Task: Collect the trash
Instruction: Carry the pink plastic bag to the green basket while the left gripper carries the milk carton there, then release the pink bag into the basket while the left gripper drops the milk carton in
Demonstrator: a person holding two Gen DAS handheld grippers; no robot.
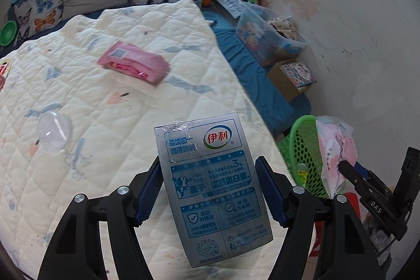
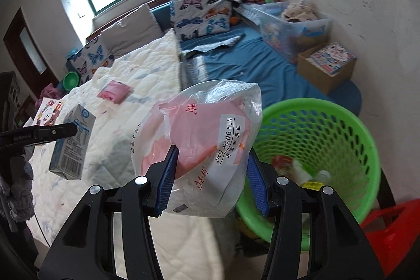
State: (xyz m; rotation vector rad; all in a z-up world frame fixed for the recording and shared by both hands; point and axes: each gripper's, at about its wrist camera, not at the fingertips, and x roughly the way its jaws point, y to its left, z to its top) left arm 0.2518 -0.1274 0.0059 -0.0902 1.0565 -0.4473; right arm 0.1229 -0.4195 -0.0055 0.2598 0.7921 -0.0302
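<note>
A white quilted blanket with pastel prints (image 1: pixel 110 101) covers the bed. Beside the bed stands a round green perforated plastic basket (image 2: pixel 323 138) with some bottles and wrappers in it. The right gripper (image 2: pixel 211 172) pinches a crumpled white-and-pink plastic tissue wrapper (image 2: pixel 202 138), held just beside the basket's rim. The left gripper (image 1: pixel 210 190) clamps a silver-blue rectangular milk carton (image 1: pixel 212 190) above the blanket. A flat pink packet (image 1: pixel 134 62) lies farther up the blanket, well apart from both grippers.
</note>
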